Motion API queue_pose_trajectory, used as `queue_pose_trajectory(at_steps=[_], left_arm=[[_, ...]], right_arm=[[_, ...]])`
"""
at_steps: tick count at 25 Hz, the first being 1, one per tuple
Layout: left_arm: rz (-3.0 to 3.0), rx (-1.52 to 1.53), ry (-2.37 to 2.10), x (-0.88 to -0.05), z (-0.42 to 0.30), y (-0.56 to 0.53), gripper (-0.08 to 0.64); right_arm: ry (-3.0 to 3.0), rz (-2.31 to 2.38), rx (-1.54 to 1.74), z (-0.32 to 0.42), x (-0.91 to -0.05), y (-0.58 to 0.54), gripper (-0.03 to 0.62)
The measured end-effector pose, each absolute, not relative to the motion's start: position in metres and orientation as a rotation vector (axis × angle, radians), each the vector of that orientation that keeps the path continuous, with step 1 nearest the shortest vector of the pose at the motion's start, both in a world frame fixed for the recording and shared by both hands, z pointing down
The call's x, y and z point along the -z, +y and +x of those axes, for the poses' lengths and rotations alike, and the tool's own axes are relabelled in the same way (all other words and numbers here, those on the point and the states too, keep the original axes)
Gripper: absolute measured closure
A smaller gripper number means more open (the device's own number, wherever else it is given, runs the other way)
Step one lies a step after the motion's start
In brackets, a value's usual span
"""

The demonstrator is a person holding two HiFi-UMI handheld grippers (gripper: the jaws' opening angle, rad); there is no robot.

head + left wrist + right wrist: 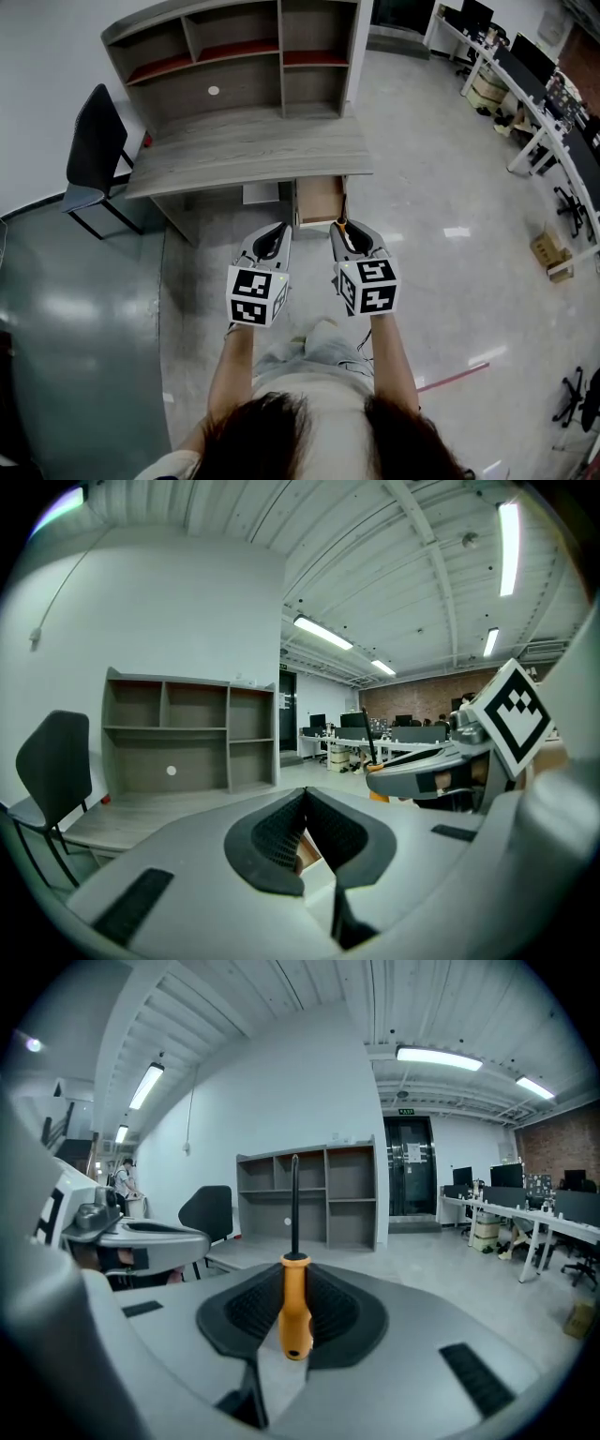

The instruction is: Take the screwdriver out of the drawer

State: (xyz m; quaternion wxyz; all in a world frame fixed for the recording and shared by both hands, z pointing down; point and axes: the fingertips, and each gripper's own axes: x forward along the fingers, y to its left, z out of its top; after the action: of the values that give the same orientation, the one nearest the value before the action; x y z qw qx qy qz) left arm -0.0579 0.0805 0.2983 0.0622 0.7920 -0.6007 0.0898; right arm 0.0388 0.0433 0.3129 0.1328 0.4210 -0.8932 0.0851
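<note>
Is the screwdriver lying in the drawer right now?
No, the right hand-held gripper is shut on the screwdriver, outside the drawer.

Grey-shelled left hand-held gripper (pixel 278 229), right hand-held gripper (pixel 337 228); black ribbed pads (pixel 272 841); black-white marker cubes (pixel 255 295); dark hair (pixel 309 436).

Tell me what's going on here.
A person holds a gripper in each hand, facing a desk. The right gripper is shut on the screwdriver, whose shaft points out past the jaws. The left gripper is shut and empty. The drawer under the desk stands open.
</note>
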Motion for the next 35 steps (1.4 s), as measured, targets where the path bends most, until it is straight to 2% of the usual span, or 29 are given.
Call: queue_pose_trajectory(at_steps=[9,35], left_arm=[[2.424,-0.273,-1.811,-0.284,-0.050,0.076,0.543],[2.394,-0.277,-1.885,-0.254,0.032,0.126,0.543]], right_arm=[[-2.627,1.272,-0.145,0.043,-0.293,0.039,0.506],[-2.708,1.199,-0.042,0.114,-0.259,0.086,0.506]])
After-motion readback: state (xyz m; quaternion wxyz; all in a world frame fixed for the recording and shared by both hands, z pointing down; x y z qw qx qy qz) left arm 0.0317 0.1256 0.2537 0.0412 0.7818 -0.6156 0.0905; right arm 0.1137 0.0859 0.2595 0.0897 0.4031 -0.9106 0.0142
